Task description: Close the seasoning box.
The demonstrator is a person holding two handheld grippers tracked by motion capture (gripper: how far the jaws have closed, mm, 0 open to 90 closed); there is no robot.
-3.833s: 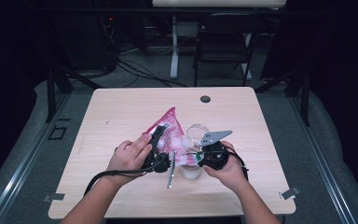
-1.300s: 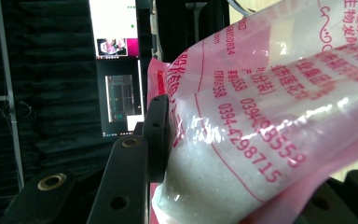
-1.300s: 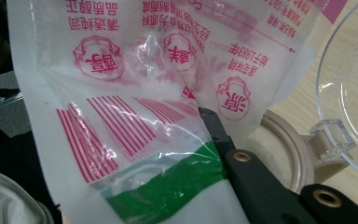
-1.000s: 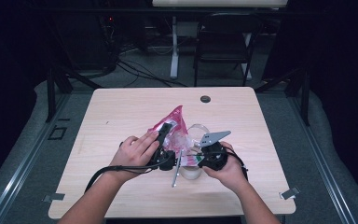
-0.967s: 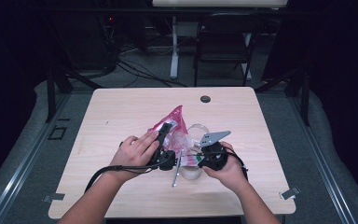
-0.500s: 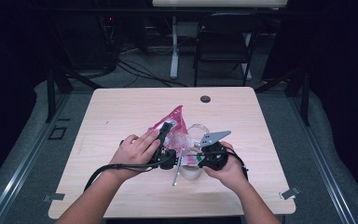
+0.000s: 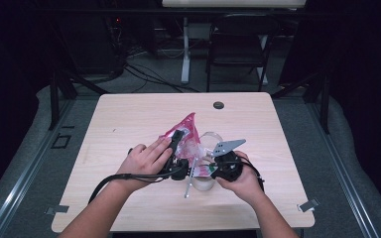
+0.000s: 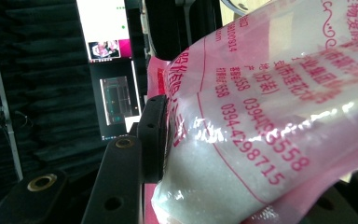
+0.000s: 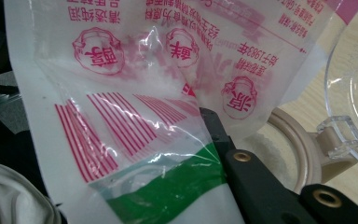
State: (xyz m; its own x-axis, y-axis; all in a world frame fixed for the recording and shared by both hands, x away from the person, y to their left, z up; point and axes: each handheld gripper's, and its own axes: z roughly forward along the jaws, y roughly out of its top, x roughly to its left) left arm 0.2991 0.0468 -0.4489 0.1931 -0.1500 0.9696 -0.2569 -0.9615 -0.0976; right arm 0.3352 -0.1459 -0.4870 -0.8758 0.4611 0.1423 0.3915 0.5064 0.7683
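Over mid-table, both tools (image 7: pixel 178 148) (image 7: pixel 213 166) grip the tilted pink bag (image 7: pixel 186 131).

- A light wooden table (image 7: pixel 129 119) stands on a grey floor (image 7: pixel 357 163).
- A dark chair (image 7: pixel 238 49) waits behind the table.
- Black cables (image 7: pixel 149 74) lie on the floor.
- The room around is very dark.
- A lit screen (image 8: pixel 105 28) glows.

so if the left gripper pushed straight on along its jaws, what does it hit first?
The pink sugar bag, at once: it already lies between the left gripper jaws, one pad against it. Beyond the bag, probably the clear container, though depth there is unclear.
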